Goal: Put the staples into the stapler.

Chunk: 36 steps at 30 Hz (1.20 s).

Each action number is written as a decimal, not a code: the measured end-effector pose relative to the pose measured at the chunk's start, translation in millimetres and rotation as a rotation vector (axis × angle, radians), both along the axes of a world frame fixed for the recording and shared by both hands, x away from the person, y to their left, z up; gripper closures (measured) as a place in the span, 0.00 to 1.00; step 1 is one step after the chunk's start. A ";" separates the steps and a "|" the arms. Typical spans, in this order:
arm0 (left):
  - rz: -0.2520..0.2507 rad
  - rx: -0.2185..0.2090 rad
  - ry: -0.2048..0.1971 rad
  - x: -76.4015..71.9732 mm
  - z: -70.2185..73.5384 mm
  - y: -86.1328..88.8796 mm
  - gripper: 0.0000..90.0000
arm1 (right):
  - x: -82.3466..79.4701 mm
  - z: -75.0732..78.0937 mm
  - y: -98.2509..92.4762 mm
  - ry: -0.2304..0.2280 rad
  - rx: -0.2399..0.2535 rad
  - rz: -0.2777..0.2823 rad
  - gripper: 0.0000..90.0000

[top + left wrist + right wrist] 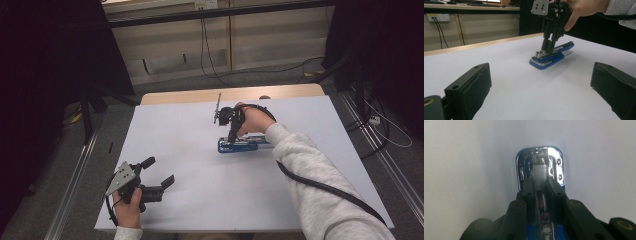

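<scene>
The right gripper [231, 134] points straight down, its fingers [528, 192] drawn close together and clamped on the metal staple rail of the blue stapler [239, 145], which lies open on the white worktop [180, 150] a little toward one o'clock of its centre. From above, the stapler's chrome nose sits at the nine o'clock end, its blue body running toward three o'clock under the person's right hand [255, 120]. The left gripper [150, 177] rests low at about seven o'clock, well apart from the stapler, its fingers [471, 87] spread wide with bare worktop between them.
</scene>
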<state>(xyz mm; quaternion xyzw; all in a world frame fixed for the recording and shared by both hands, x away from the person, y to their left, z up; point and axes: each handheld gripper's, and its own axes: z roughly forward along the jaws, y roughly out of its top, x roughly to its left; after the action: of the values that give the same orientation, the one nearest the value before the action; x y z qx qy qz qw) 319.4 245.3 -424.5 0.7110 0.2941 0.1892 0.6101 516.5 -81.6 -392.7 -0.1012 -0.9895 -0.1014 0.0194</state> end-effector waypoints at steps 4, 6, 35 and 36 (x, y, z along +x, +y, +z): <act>-0.002 0.000 0.003 -0.1 -0.1 -0.1 0.03 | -0.3 0.3 -0.3 -0.006 0.004 -0.003 0.88; 0.000 -0.001 0.003 0.0 -0.2 -0.2 0.03 | -0.3 0.5 -0.4 -0.006 0.006 -0.003 0.88; 0.000 -0.002 0.007 -0.1 -0.3 -0.1 0.03 | -0.6 2.8 2.0 -0.018 -0.006 0.005 0.88; -0.001 -0.001 0.007 0.0 -0.3 -0.1 0.03 | -0.8 3.2 1.9 -0.017 -0.007 0.006 0.88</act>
<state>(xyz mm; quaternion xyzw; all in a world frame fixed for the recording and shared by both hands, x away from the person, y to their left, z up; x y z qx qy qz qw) 319.4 245.2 -424.8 0.7114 0.2960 0.1859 0.6096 515.8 -79.8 -389.5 -0.0974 -0.9903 -0.0990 0.0107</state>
